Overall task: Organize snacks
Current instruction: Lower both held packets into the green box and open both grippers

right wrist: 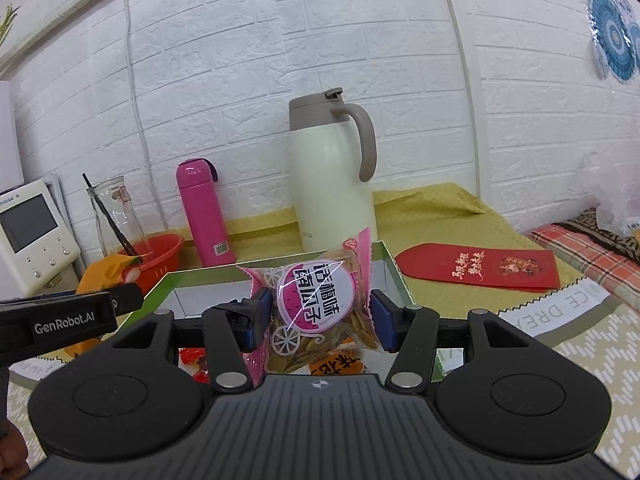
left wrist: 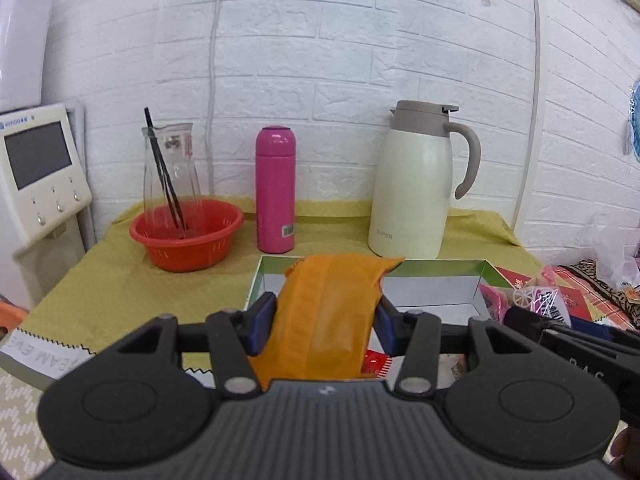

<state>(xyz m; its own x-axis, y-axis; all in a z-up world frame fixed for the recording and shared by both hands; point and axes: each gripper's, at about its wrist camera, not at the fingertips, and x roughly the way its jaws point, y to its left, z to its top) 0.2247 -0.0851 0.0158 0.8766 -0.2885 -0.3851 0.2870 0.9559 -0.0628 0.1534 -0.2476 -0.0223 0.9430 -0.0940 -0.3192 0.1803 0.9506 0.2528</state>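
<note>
My left gripper (left wrist: pixel 326 322) is shut on an orange snack packet (left wrist: pixel 328 312) and holds it over the near edge of an open green-rimmed box (left wrist: pixel 440 268). My right gripper (right wrist: pixel 318 320) is shut on a pink and clear bag of seeds (right wrist: pixel 316 300), held above the same box (right wrist: pixel 394 268). The seed bag (left wrist: pixel 532 296) and right gripper also show at the right of the left wrist view. The orange packet (right wrist: pixel 104 270) and the left gripper show at the left of the right wrist view. Red and orange wrapped snacks (right wrist: pixel 340 364) lie in the box under the grippers.
Behind the box on the yellow cloth stand a cream thermal jug (left wrist: pixel 416 184), a pink flask (left wrist: pixel 275 188) and a red basket (left wrist: pixel 186 236) holding a glass carafe (left wrist: pixel 170 176). A red envelope (right wrist: pixel 480 266) lies right of the box. A white appliance (left wrist: pixel 36 176) stands at the left.
</note>
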